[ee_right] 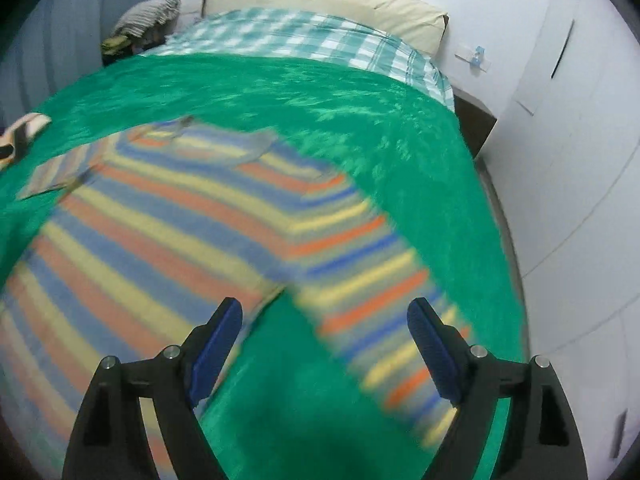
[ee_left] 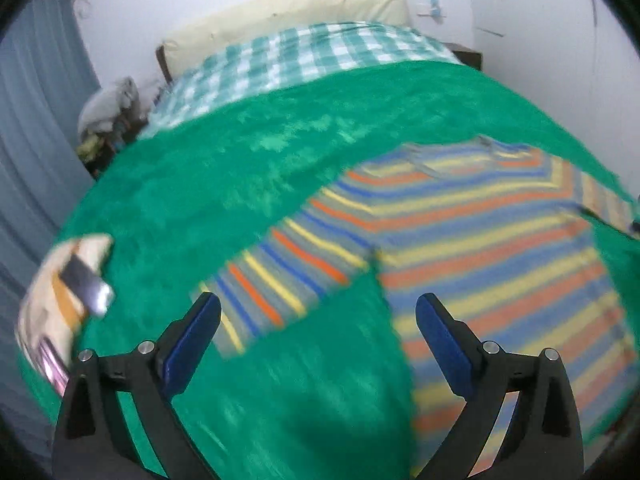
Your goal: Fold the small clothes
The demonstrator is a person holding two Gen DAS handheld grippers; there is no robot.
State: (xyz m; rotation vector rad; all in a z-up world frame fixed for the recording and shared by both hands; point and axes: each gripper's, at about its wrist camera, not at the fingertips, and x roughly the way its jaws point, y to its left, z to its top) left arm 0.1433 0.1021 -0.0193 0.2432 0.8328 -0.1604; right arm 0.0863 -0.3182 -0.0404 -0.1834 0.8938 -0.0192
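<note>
lying flat on the green blanket point(ee_left: 240, 168), the striped shirt point(ee_left: 472, 232) sits below both spread-wide, empty grippers.

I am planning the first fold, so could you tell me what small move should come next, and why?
Probably lower each open claw onto the sleeve below it and pinch the cuff. The striped shirt lies spread on the green blanket, sleeves out, unfolded. The left claw and right claw hold nothing.

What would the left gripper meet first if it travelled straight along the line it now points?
Probably the striped shirt's sleeve, lying flat on the green blanket just ahead of the open left gripper; blur leaves depth uncertain.
</note>
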